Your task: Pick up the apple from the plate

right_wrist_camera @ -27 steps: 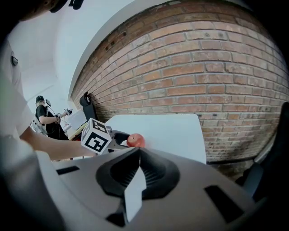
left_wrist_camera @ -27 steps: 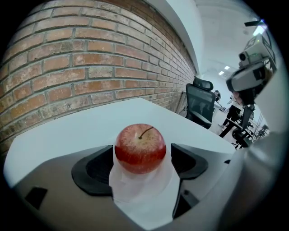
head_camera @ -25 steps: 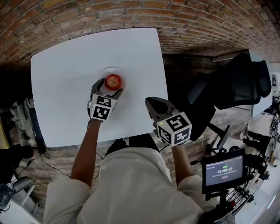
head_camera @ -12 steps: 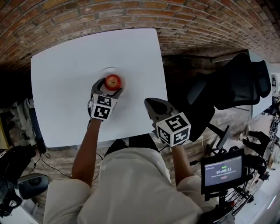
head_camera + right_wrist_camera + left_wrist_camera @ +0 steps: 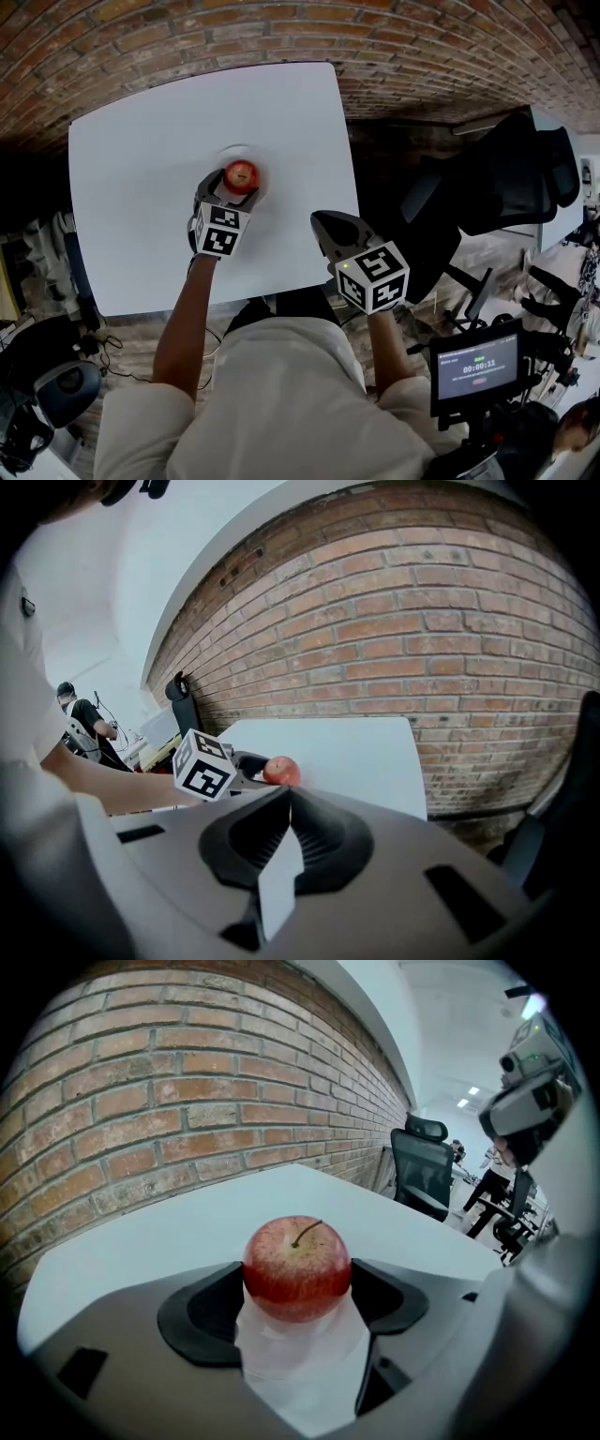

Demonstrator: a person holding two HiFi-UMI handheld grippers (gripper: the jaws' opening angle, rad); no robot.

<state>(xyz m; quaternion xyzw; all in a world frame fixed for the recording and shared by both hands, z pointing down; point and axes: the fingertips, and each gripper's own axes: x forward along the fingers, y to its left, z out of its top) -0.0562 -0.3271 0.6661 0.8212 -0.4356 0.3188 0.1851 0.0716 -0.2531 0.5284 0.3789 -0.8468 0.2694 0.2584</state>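
Left gripper, centre-left of the head view: jaws wide and closing, one black pad on either side of a red apple, close against its flanks; firm contact is not discernible. Apple: upright, stem up, resting on a white plate, the plate's only content, rim faint against the white table. Right gripper, lower right of centre: jaws together, nothing between them, held above the table's near right edge, well apart from the apple. Brick wall across the top of the frame. Black office chair, right. Small lit screen, lower right.
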